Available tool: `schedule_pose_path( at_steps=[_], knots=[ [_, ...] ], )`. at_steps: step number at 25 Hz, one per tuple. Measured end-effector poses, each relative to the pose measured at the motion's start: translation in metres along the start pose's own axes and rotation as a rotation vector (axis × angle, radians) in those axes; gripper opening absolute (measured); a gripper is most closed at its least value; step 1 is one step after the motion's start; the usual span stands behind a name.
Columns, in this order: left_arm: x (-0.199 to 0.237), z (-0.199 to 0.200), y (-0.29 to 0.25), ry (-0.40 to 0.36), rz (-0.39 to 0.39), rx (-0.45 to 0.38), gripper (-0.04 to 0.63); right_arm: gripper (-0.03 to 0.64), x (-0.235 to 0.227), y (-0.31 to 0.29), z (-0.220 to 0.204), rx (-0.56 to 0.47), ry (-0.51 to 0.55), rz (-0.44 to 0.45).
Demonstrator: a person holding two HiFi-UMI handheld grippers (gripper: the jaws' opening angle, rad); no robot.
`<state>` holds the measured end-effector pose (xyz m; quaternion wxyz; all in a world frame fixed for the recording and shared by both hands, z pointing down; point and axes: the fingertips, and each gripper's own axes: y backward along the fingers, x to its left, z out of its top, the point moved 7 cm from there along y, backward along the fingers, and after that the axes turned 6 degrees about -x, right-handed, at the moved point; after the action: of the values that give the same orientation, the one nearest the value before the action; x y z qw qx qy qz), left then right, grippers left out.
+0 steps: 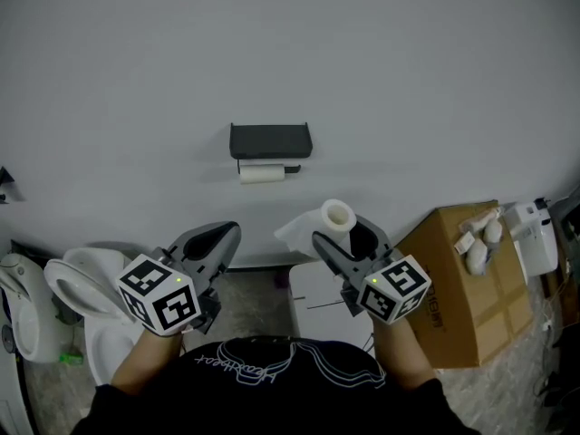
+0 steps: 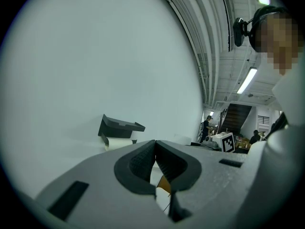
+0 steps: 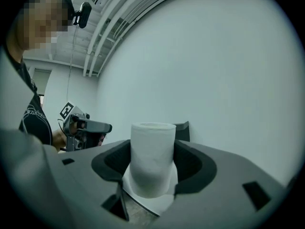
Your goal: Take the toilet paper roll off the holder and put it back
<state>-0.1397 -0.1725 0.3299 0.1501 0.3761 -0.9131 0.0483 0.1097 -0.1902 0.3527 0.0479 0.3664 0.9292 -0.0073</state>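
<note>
A black holder (image 1: 270,141) is fixed to the white wall, with a white roll (image 1: 262,173) hanging under it. My right gripper (image 1: 343,234) is shut on a second toilet paper roll (image 1: 337,214), which stands upright between the jaws with a loose tail of paper (image 1: 294,234) at its left. The right gripper view shows this roll (image 3: 152,161) pressed between both pads, with the holder (image 3: 182,130) behind it. My left gripper (image 1: 228,234) is lower left of the holder, shut and empty. In the left gripper view its tips (image 2: 155,143) meet, and the holder (image 2: 116,128) is seen beyond them.
A white toilet (image 1: 86,279) stands at the lower left. A white lidded bin (image 1: 326,302) is below the right gripper. At the right there is a cardboard box (image 1: 453,288) with small items on top, and a white device (image 1: 535,234) beside it. People stand far off (image 2: 206,128).
</note>
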Motion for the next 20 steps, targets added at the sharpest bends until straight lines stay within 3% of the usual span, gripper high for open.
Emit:
schedule_pose_path(
  at_steps=[20],
  knots=[
    [0.008,0.009,-0.003,-0.017,-0.027,-0.005,0.005,0.281,0.009,-0.002,0.017,-0.058,0.033,0.011]
  ],
)
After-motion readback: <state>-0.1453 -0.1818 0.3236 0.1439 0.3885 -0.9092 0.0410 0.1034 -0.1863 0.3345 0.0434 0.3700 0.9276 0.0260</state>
